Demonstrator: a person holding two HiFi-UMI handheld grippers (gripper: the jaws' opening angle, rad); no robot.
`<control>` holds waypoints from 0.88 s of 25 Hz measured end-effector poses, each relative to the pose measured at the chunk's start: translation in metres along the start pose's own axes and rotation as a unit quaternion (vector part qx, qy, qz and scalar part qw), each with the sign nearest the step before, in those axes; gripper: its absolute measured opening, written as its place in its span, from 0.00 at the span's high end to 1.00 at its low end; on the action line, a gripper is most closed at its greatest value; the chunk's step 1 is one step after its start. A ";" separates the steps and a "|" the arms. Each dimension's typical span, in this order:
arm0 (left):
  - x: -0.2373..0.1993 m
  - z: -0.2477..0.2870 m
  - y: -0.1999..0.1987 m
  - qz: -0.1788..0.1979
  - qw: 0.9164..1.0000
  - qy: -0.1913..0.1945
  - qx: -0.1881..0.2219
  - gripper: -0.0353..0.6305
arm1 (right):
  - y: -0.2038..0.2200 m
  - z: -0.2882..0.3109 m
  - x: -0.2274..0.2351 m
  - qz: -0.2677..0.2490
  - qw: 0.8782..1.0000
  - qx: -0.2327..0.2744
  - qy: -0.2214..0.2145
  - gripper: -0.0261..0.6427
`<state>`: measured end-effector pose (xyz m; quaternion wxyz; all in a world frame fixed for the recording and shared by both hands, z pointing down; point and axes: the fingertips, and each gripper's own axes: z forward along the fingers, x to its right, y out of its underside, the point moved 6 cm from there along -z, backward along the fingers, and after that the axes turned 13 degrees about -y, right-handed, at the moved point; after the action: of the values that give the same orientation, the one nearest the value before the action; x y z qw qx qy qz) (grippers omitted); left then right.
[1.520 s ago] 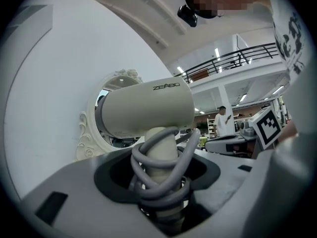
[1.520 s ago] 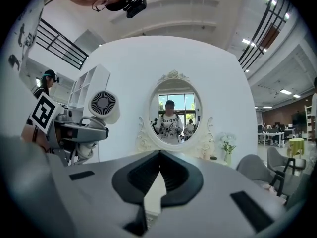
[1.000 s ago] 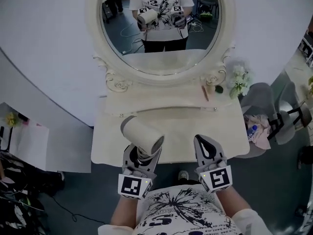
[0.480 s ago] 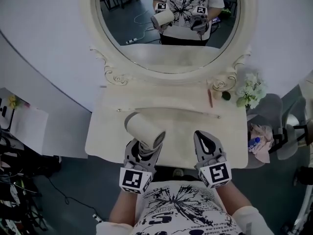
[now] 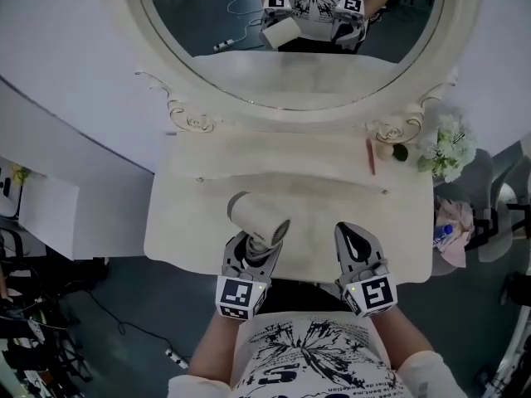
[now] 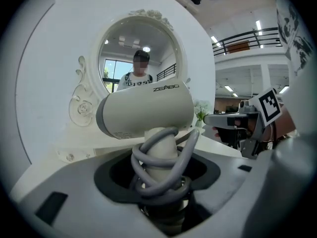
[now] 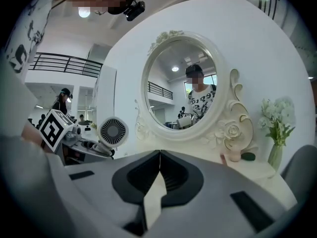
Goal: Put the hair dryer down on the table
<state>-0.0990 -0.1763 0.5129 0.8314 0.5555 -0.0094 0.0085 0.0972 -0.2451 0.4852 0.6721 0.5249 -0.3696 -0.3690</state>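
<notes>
Nearest me, the left gripper (image 5: 251,252) is clamped on the handle of the hair dryer (image 5: 258,222). The grey cord (image 6: 164,168) is wound round that handle and sits inside the grip too, which probably keeps it from dangling. The handle is upright between the jaws and the barrel lies across the top with its nozzle aimed away and left. The grip is low on the handle, so I'd guess the barrel is free to meet the surface first.

The right gripper (image 7: 159,155) is beside it with its jaws pressed together and nothing in them. It looks like it's just parked out of the way.

The dryer is over the front part of the table (image 5: 332,201). It looks off the surface, so it isn't set down yet. The tabletop under it is bare, a good drop spot.

Further back on the raised ledge, at the right, are a thin reddish stick (image 5: 371,156) and flowers (image 5: 445,143), well apart from the dryer. The oval mirror (image 5: 290,56) is behind them.
</notes>
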 end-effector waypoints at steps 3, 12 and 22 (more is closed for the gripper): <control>-0.003 0.015 0.023 0.010 1.000 0.005 -0.025 0.57 | 0.023 0.005 0.007 0.008 1.000 -0.015 0.011 0.93; 0.004 0.058 0.078 0.004 0.993 0.023 -0.114 0.57 | 0.056 0.019 0.022 0.023 0.999 -0.043 0.024 0.93; 0.015 0.086 0.099 0.045 0.977 0.027 -0.206 0.57 | 0.067 0.024 0.020 0.031 0.998 -0.050 0.017 0.93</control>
<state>-0.0873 -0.2180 0.6379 0.9268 0.3706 -0.0135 0.0586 0.0927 -0.2613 0.5572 0.7150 0.4852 -0.3552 -0.3567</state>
